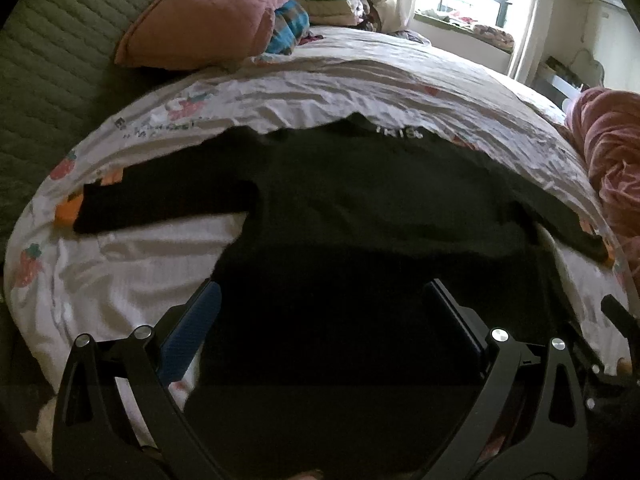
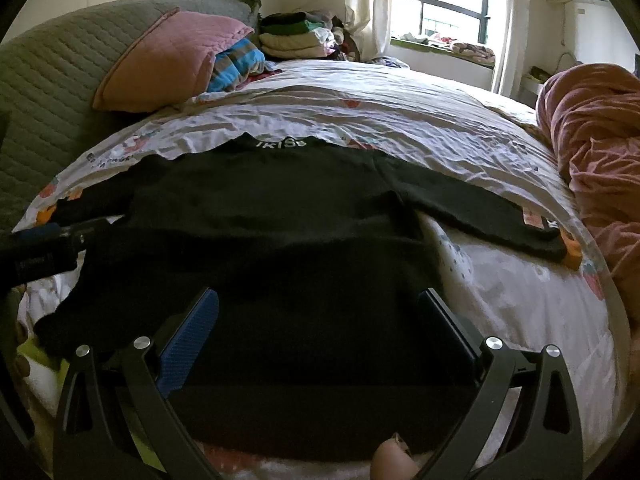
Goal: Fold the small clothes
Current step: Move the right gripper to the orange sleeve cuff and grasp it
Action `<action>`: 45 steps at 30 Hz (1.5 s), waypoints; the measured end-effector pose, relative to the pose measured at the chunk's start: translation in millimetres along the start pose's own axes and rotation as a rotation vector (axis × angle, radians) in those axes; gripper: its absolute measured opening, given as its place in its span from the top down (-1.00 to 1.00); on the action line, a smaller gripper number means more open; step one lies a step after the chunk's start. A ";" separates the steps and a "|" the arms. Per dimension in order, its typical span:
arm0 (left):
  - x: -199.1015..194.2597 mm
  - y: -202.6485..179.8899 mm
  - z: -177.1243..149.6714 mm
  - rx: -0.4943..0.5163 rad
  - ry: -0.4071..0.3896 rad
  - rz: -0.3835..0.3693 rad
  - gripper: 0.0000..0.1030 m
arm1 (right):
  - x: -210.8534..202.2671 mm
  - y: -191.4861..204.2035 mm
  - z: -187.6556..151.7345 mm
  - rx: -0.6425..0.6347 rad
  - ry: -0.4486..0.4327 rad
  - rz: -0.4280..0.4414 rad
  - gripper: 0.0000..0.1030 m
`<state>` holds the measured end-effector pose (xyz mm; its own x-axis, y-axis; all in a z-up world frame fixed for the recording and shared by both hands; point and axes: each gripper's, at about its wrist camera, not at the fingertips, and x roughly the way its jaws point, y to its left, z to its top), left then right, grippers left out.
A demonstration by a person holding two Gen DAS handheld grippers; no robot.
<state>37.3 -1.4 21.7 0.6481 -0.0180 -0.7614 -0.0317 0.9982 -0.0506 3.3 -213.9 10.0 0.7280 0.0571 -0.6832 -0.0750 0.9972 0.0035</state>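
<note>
Spread wide over the near hem of one black sweater (image 1: 360,208), the left tongs (image 1: 320,320) hover with nothing between their two blue-padded fingers (image 1: 192,332); the sweater lies flat on the bed (image 1: 320,80), both sleeves out, white collar lettering too blurred to read for sure. From the right wrist, the right tongs (image 2: 318,320) likewise gape above the hem, a fingertip (image 2: 390,460) at the bottom edge, one pink pillow (image 2: 168,64) beyond.
</note>
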 end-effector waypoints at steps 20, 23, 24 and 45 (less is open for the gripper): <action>48.0 -28.1 62.7 0.005 0.032 -0.033 -0.84 | 52.1 -37.3 64.0 0.069 -0.028 -0.061 -0.92; 58.5 -32.2 67.0 0.006 0.044 -0.026 -0.84 | 62.6 -47.3 67.9 0.082 -0.018 -0.090 -0.92; 62.6 -33.8 68.3 0.007 0.047 -0.024 -0.84 | 65.6 -51.0 68.2 0.086 -0.015 -0.097 -0.92; 125.9 -65.8 84.9 0.053 0.132 -0.022 -0.84 | 123.4 -135.2 58.8 0.234 0.092 -0.271 -0.92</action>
<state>185.5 -64.6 -16.0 0.5421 -0.0440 -0.8391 0.0243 0.9990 -0.0367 143.3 -338.8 -31.8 0.6347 -0.2047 -0.7452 0.2781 0.9602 -0.0269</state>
